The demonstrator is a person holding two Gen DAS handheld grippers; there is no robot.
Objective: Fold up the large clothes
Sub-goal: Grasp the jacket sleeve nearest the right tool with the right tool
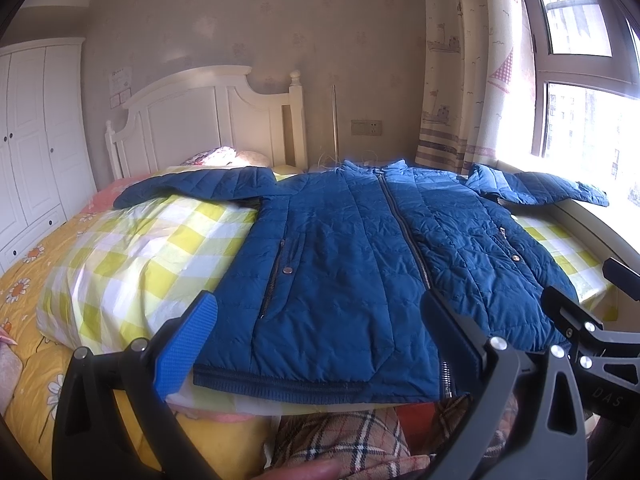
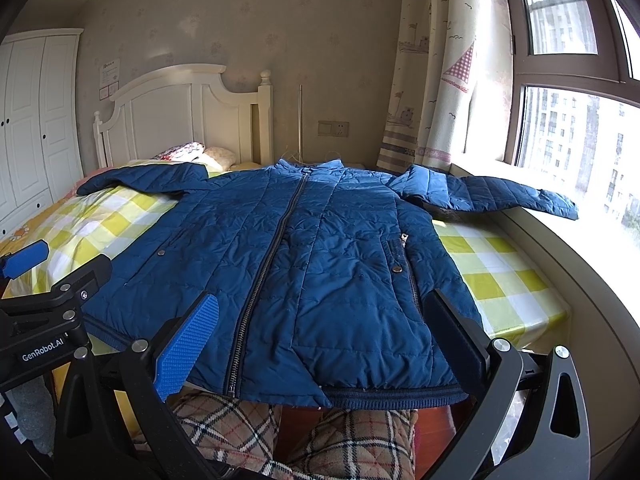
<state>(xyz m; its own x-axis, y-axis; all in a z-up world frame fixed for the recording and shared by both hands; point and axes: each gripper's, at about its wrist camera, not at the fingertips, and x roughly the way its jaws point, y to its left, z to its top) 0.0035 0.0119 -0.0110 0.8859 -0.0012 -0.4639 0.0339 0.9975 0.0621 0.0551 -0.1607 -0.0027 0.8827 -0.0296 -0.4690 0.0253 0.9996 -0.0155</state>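
Lying face up and zipped shut, a blue quilted jacket [image 1: 344, 264] spreads flat over a yellow-and-white checked quilt [image 1: 132, 252] on a bed, its hem at the near edge and its collar toward the white headboard [image 1: 208, 116]. Both sleeves stretch sideways; the one on the window side rests on the sill [image 2: 600, 264]. The left gripper [image 1: 320, 344] hovers over the hem with its fingers spread wide, holding nothing. The right gripper [image 2: 332, 344] hangs likewise above the hem, fingers apart and empty. Below the hem, plaid trousers [image 2: 240, 432] show on the person's legs. A patterned curtain [image 2: 440, 60] hangs beside the bright window, and a white wardrobe [image 1: 28, 140] stands at far left.
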